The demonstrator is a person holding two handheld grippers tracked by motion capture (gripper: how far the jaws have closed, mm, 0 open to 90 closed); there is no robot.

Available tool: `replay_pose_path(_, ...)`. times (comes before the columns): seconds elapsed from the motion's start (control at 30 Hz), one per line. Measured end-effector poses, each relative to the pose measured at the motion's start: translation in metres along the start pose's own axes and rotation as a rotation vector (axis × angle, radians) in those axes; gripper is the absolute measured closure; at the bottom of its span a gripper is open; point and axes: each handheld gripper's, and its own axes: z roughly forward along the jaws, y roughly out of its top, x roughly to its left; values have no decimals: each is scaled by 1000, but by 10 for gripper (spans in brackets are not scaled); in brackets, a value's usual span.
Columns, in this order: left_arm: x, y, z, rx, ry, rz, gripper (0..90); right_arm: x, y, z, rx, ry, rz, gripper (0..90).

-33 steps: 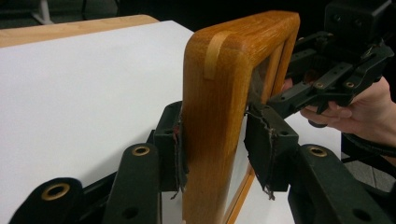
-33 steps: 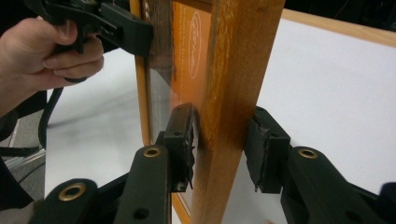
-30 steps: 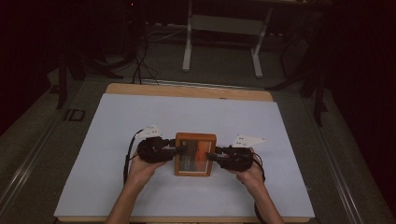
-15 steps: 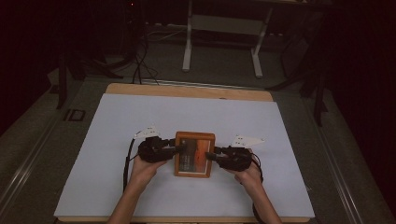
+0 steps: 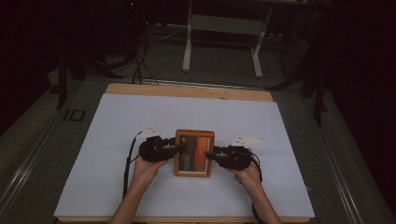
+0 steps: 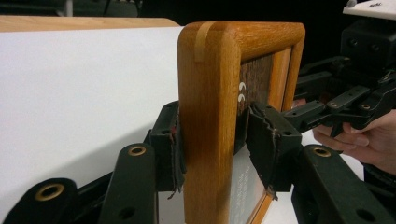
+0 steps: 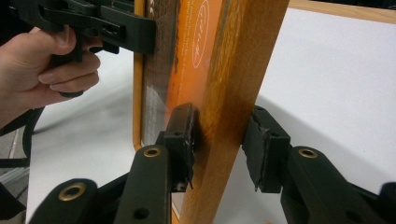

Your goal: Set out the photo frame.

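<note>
A wooden frame (image 5: 194, 152) lies near the middle of a white sheet (image 5: 116, 186) that covers a table (image 5: 187, 90), seen from above, with a person's two hands closing in on it from either side. The left gripper (image 5: 180, 147) reaches across the frame's left edge and the right gripper (image 5: 211, 155) across its right edge, each with a cable trailing back toward the forearm; a small white tag sits by each one. Beyond the table, a grey stand (image 5: 223, 28) and dark floor cables are visible. In the left gripper view, the frame (image 6: 215, 116) rises upright between the black jaws: the left pad lies against the wood, while the right pad stands just off the inner face, so the jaws are spread around the frame's edge rather than pinching it, having just been opening. The right gripper (image 6: 348, 100) and its hand (image 6: 369, 140) show beyond the frame. In the right gripper view, the frame (image 7: 229, 93) again stands between the jaws, its orange picture facing left; the left pad touches the front, the right pad stands apart from the back with white sheet showing in the gap, so this pair too is spread. The left hand (image 7: 44, 70) and the left gripper (image 7: 135, 28) hold to the frame's far edge.
</note>
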Motion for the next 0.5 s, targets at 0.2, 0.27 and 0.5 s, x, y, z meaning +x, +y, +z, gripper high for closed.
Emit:
replay_pose_path(0.2, 3, -1, -2, -1, 6, -21, 463, 1, 1, -1, 13, -17, -10, 591)
replay_pose_path(0.27, 4, 0, -5, -7, 13, -25, 457, 1, 1, -2, 6, -23, -4, 550)
replay_pose_path(0.5, 6, 3, -18, -43, 33, -36, 453, 2, 6, -13, -1, -31, -5, 453)
